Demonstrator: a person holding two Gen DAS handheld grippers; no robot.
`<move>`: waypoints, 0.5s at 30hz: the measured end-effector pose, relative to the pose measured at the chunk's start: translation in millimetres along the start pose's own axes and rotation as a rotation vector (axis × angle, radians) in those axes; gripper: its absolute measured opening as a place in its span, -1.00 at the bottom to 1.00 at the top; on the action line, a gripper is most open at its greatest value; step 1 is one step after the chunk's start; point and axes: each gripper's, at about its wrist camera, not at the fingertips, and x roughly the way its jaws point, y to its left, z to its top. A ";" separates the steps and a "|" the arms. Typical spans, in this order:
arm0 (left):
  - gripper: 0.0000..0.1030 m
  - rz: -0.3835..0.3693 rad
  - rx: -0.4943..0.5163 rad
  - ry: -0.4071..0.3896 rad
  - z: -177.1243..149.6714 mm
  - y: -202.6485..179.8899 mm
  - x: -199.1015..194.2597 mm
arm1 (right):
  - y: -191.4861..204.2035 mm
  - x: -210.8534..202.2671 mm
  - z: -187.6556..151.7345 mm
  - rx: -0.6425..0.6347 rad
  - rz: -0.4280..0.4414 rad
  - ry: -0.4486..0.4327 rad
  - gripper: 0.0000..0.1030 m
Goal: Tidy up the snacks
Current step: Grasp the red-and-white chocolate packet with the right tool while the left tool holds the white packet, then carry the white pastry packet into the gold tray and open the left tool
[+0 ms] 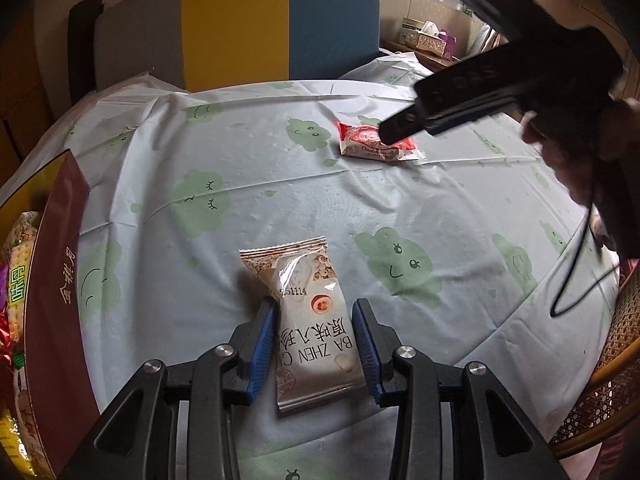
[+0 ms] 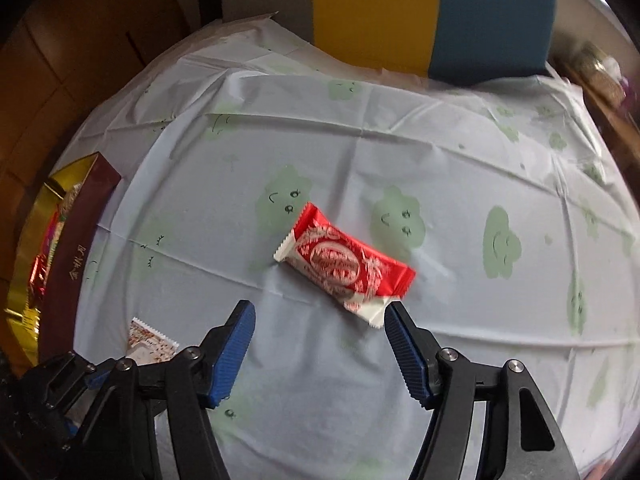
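A silver-white snack packet [image 1: 312, 320] with red print lies lengthwise between the blue pads [image 1: 262, 344] of my left gripper [image 1: 314, 320], which is shut on its sides just above the cloud-print tablecloth [image 1: 280, 160]. A red-and-white snack packet [image 2: 344, 264] lies flat farther out on the cloth. My right gripper [image 2: 320, 312] hovers over it, open; its right fingertip sits by the packet's near corner and the left one stands well off. In the left wrist view the right gripper [image 1: 400, 130] covers part of that red packet [image 1: 360, 140].
A maroon-and-gold box [image 1: 52, 280] holding several snacks stands at the table's left edge, also the box [image 2: 80, 240] in the right view. A grey, yellow and blue chair back [image 1: 240, 28] is beyond the table, and a wicker chair [image 1: 600, 400] at the right. A hand [image 1: 568, 148] and cable [image 1: 576, 264] are at right.
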 end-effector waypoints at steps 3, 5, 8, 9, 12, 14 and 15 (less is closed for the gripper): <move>-0.24 -0.005 -0.010 -0.005 -0.2 1.2 0.4 | 3.5 18.4 14.7 -0.080 -0.003 0.057 0.33; -0.24 -0.011 -0.019 -0.007 -1.5 2.8 -1.1 | 7.7 28.8 20.3 -0.132 -0.021 0.076 0.35; -0.24 -0.022 -0.035 -0.006 -2.2 5.5 -2.4 | 8.9 41.8 27.2 -0.181 -0.039 0.094 0.56; -0.23 -0.026 -0.041 -0.006 -2.2 6.3 -2.4 | 7.7 46.3 28.0 -0.186 -0.047 0.105 0.56; -0.23 -0.029 -0.047 -0.009 -2.7 6.5 -2.9 | 1.0 50.7 23.0 -0.175 -0.020 0.132 0.20; -0.23 -0.027 -0.049 -0.013 -3.6 6.1 -3.2 | 1.9 44.8 18.5 -0.151 0.016 0.122 -0.20; -0.23 -0.025 -0.051 -0.016 -4.1 6.1 -3.4 | 3.5 41.4 14.2 -0.143 0.002 0.123 -0.23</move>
